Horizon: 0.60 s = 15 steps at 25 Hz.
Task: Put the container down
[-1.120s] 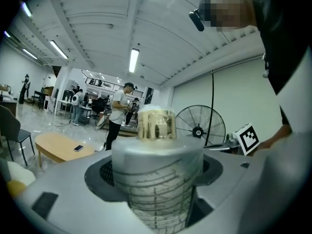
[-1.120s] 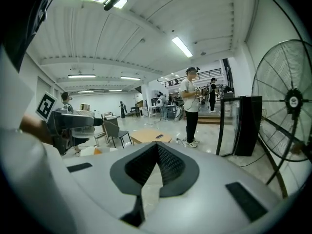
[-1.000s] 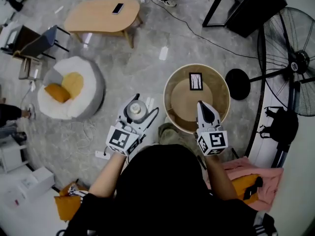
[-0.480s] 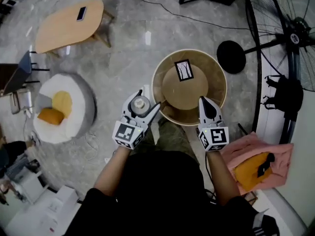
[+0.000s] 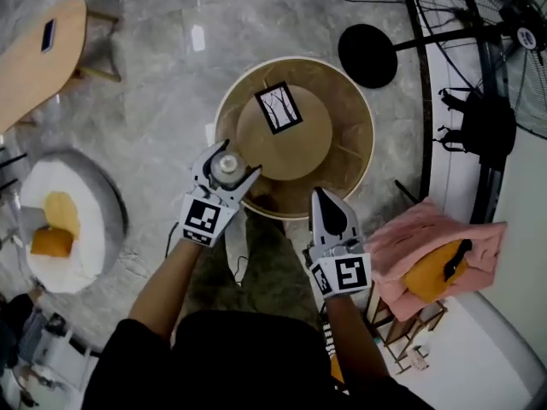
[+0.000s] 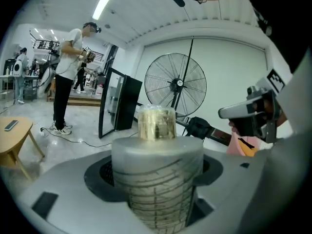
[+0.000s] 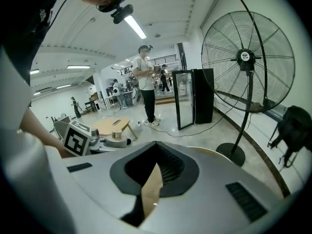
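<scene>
The left tool (image 5: pixel 231 167) grips a gold-capped container (image 6: pixel 157 174) at the round desk's (image 5: pixel 352 135) left rim, the right tool (image 5: pixel 322 195) closed and empty at its near rim.

Plastic, wood tone, polished stone

Container (image 6: pixel 156 184): cloudy grey wall, plastic-looking, fine ridged lines round it, dull sheen; cap (image 6: pixel 156 124) gold-toned, glossy. Left gripper (image 5: pixel 229 165) and right gripper (image 7: pixel 154 149) shells: smooth matt grey plastic; inner pads (image 7: pixel 170 167) black, ribbed, matt. Round table (image 5: pixel 350 126): tan wood look, smooth, low sheen. Card (image 5: pixel 279 108) on it: white, flat, paper-like, black-edged. Floor (image 5: pixel 162 84): grey marbled stone look, polished, patches of glare. Fan grille (image 7: pixel 248 57): thin black metal wire. Cloth (image 5: pixel 410 242): pink, soft, rumpled.
</scene>
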{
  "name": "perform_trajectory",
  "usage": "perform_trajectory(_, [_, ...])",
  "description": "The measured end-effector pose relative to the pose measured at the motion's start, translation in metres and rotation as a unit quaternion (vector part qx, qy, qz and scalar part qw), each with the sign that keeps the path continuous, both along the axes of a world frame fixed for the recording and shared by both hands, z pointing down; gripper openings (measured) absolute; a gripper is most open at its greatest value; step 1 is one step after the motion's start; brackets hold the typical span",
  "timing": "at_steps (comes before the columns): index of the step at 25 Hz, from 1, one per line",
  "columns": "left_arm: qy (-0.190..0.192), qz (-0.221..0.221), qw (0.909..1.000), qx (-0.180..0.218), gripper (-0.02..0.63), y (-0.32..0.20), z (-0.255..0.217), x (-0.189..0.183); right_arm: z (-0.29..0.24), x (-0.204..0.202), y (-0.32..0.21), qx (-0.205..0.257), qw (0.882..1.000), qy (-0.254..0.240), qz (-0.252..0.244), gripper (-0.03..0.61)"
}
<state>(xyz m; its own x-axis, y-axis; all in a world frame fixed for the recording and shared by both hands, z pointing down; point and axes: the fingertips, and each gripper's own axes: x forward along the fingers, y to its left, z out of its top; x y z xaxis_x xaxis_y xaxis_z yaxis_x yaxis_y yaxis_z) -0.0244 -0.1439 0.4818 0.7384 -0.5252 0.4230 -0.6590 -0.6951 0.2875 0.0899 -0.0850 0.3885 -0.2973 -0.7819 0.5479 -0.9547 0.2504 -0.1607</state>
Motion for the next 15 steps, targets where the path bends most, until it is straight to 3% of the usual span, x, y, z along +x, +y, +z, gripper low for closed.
perform_trajectory(8, [-0.022,0.036,0.9987,0.028,0.351,-0.026,0.138,0.035,0.116,-0.003,-0.009,-0.028,0.999,-0.006,0.026,0.021])
perform_trajectory(15, [-0.04,0.033,0.9976,0.045,0.351,-0.035,0.214,0.053,0.181,0.015,0.021,-0.065,0.997,0.005,0.027,0.021])
